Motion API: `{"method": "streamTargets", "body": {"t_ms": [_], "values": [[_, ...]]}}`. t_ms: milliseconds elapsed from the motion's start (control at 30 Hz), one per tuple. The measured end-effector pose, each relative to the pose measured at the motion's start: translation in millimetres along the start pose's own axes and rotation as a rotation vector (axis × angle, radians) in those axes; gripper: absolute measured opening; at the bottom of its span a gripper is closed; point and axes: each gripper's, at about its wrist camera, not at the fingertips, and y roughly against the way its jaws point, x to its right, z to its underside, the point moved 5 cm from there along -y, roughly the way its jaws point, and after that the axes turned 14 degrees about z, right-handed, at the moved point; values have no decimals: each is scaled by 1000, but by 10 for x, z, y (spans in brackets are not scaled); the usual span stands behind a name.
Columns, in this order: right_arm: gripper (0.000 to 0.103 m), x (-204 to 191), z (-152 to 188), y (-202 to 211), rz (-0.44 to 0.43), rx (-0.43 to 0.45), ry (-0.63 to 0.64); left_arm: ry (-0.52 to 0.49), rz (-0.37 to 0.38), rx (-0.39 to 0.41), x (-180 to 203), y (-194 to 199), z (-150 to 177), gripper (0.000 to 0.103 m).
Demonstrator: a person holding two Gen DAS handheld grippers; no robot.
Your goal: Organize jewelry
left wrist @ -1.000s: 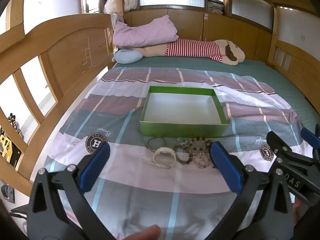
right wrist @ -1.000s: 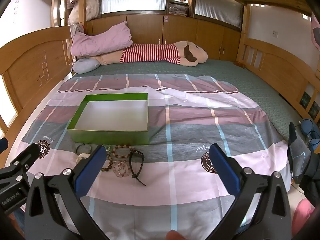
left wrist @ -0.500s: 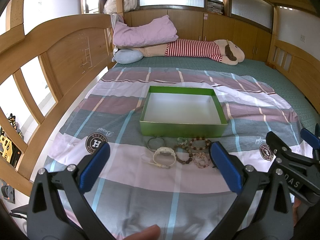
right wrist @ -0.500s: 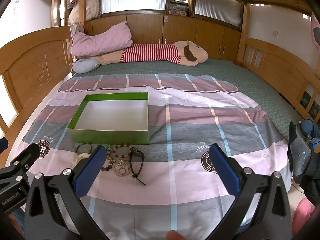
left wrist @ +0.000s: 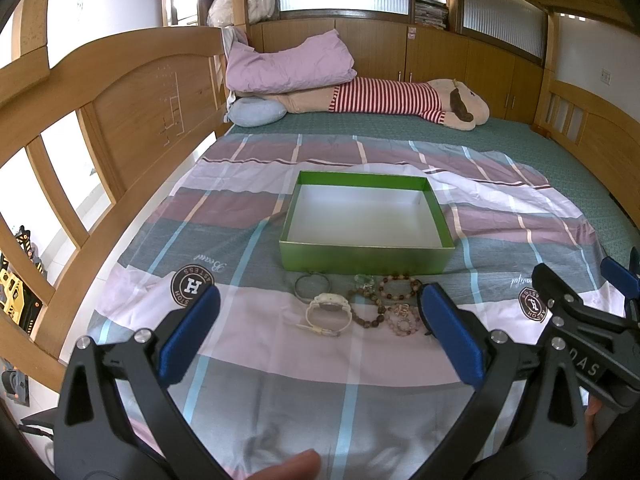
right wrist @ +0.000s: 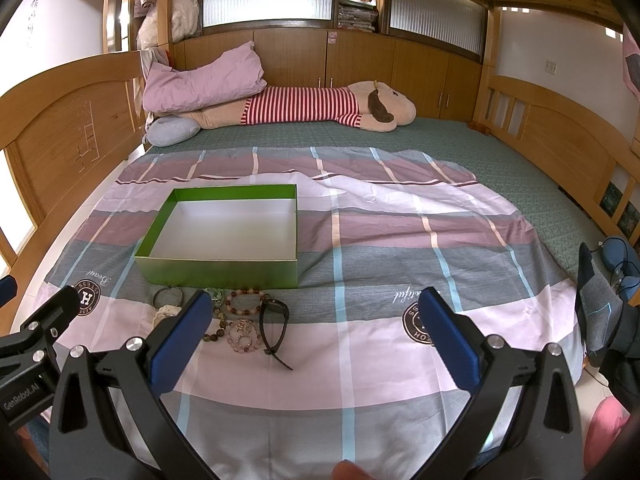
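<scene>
Jewelry lies in a loose cluster on the striped bedspread [left wrist: 352, 364], just in front of the near wall of the green box [left wrist: 366, 256], lower centre of the left wrist view.

Pieces, left to right in that view:
- thin metal bangle [left wrist: 311, 285], dark ring shape, closest to the box wall
- white watch [left wrist: 329, 312], pale strap, round face, lying flat just below the bangle
- small greenish bead piece [left wrist: 363, 280], near the box wall
- brown bead bracelet [left wrist: 370, 318], dark round beads in a curve
- reddish bead bracelet [left wrist: 398, 285], mixed pale and dark red beads, closed loop
- pink bead bracelet [left wrist: 403, 320], translucent beads with a small charm; touching or overlapping the brown one, cannot tell which

In the right wrist view a black watch [right wrist: 274, 328] with a long dark strap lies at the right edge of the cluster, lower left of centre in the frame.

Box: shallow, rectangular, green outside and on the rim, white inside [right wrist: 228, 224]. Nothing shows in it. It sits flat on the bedspread, centre of the left view, left of centre in the right view.

Left gripper [left wrist: 320, 332]: jaws spread wide, blue pads apart, holding nothing, above the bedspread with the cluster framed between them.
Right gripper [right wrist: 316, 334]: jaws spread wide, holding nothing; the cluster sits by its left pad.

Upper frame: plush toy [left wrist: 400, 100] in a striped shirt and a pink pillow [left wrist: 288, 66] at the far end of the bed.
</scene>
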Motion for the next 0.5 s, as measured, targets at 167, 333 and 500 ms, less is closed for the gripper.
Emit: {"method": "streamTargets", "body": {"t_ms": [167, 333, 500], "values": [[100, -2, 4, -1, -1, -1, 1, 1, 0, -1, -1, 0, 1, 100], [100, -2, 8, -2, -1, 0, 0, 1, 0, 1, -1, 1, 0, 100], [100, -3, 14, -3, -1, -1, 0, 1, 0, 0, -1, 1, 0, 100]]}}
